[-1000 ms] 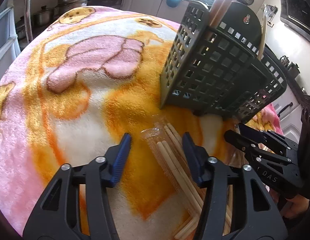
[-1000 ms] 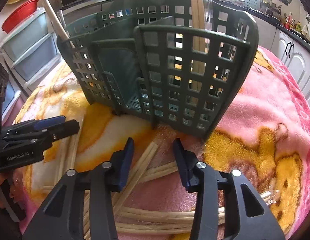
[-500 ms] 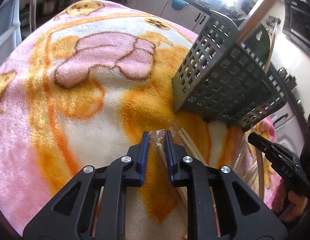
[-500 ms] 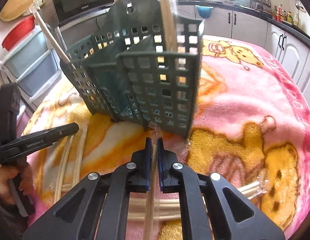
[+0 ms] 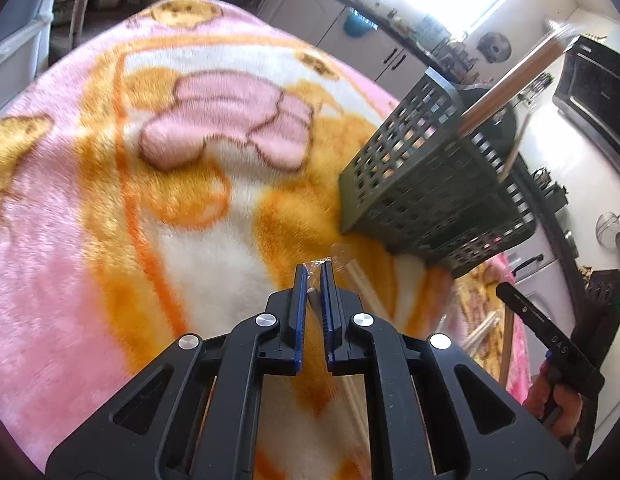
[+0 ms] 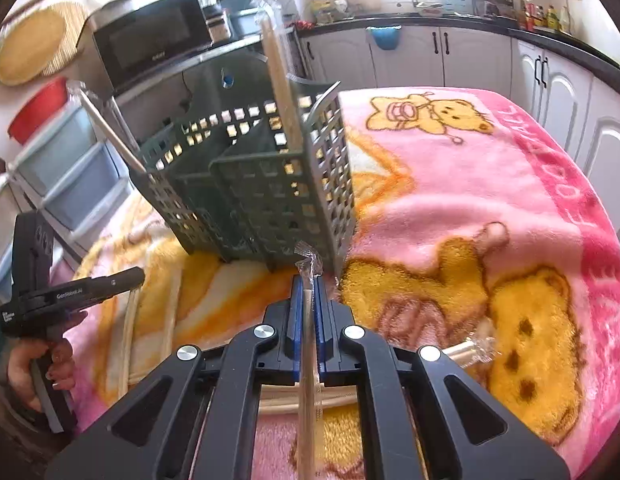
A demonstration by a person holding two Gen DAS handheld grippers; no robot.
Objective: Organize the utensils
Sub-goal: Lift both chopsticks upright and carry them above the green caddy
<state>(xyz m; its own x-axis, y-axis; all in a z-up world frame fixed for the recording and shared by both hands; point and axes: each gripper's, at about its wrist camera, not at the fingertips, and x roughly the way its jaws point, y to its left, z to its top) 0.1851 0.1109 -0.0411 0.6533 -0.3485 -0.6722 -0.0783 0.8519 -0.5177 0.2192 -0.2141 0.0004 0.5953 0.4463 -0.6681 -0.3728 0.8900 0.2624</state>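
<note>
A dark green slotted utensil basket (image 5: 434, 196) (image 6: 261, 188) stands on the blanket with wrapped chopsticks (image 6: 279, 76) sticking up from it. My left gripper (image 5: 313, 276) is shut on a plastic-wrapped pair of chopsticks (image 5: 316, 292), lifted above the blanket in front of the basket. My right gripper (image 6: 305, 284) is shut on another wrapped pair of chopsticks (image 6: 307, 360), held above the blanket just before the basket's near corner. More wrapped chopsticks (image 5: 366, 292) (image 6: 466, 350) lie loose on the blanket.
A pink and orange bear-print blanket (image 5: 129, 200) (image 6: 490, 200) covers the table. Kitchen cabinets (image 6: 450, 56), a microwave (image 6: 149, 40) and plastic drawers (image 6: 69, 176) surround it. The other gripper shows at each view's edge (image 5: 550, 344) (image 6: 65, 292).
Both grippers closed from wide open onto wrapped chopstick pairs and lifted them off the blanket. Both views have pulled back and up from the basket.
</note>
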